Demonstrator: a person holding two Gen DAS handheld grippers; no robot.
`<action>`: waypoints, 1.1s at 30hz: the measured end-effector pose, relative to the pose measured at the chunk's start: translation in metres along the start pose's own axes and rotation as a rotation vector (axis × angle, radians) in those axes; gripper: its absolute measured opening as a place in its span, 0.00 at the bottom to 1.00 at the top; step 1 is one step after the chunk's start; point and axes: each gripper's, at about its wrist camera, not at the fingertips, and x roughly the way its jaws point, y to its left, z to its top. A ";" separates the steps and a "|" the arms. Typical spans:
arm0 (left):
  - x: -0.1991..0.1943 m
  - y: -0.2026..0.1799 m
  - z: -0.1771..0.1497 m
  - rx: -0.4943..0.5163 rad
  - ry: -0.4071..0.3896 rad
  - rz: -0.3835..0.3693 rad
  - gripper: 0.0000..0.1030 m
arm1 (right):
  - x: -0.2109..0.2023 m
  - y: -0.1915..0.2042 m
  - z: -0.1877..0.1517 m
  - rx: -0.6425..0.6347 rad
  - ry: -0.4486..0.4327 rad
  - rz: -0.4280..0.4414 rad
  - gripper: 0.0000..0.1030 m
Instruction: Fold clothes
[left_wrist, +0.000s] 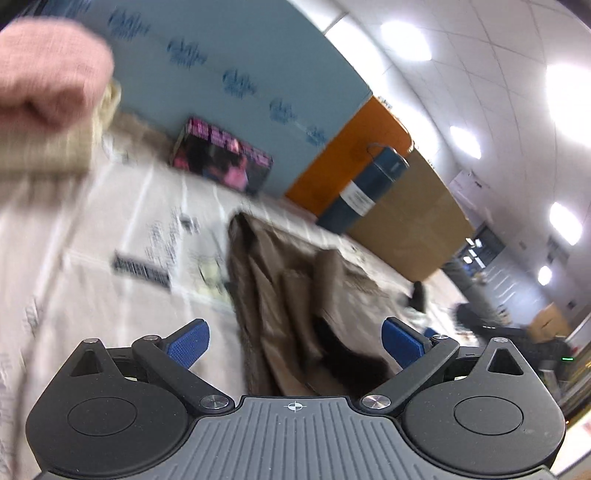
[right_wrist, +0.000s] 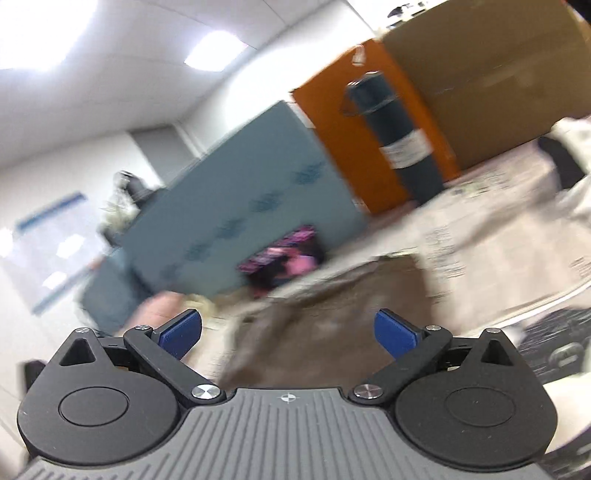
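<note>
A brown garment (left_wrist: 295, 291) lies crumpled on the newspaper-covered table (left_wrist: 110, 229), just ahead of my left gripper (left_wrist: 295, 345). That gripper stands open, its blue pads (left_wrist: 188, 345) wide apart and bare. In the right wrist view the same brown garment (right_wrist: 325, 317) spreads in front of my right gripper (right_wrist: 288, 334), also open, with the cloth lying beyond and below its fingers and nothing pinched. Both views are tilted and blurred. A stack of folded clothes, pink on beige (left_wrist: 48, 96), fills the upper left of the left wrist view.
A dark blue cylinder with a white label (left_wrist: 364, 188) stands at the back before an orange panel (left_wrist: 343, 155) and a cardboard box (left_wrist: 410, 218). A pink-and-black box (left_wrist: 221, 158) leans against a blue-grey board (left_wrist: 236, 66). White and black cloth (right_wrist: 569, 162) sits at the right.
</note>
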 end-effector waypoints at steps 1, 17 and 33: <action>-0.001 -0.001 -0.003 -0.025 0.026 -0.015 0.98 | 0.005 -0.005 0.003 0.001 0.011 -0.032 0.98; 0.039 -0.017 -0.040 -0.060 0.212 -0.103 1.00 | 0.070 -0.053 0.015 0.127 0.265 0.006 0.95; 0.059 0.005 -0.026 -0.273 -0.034 -0.149 1.00 | 0.074 -0.056 0.003 0.083 0.187 -0.063 0.35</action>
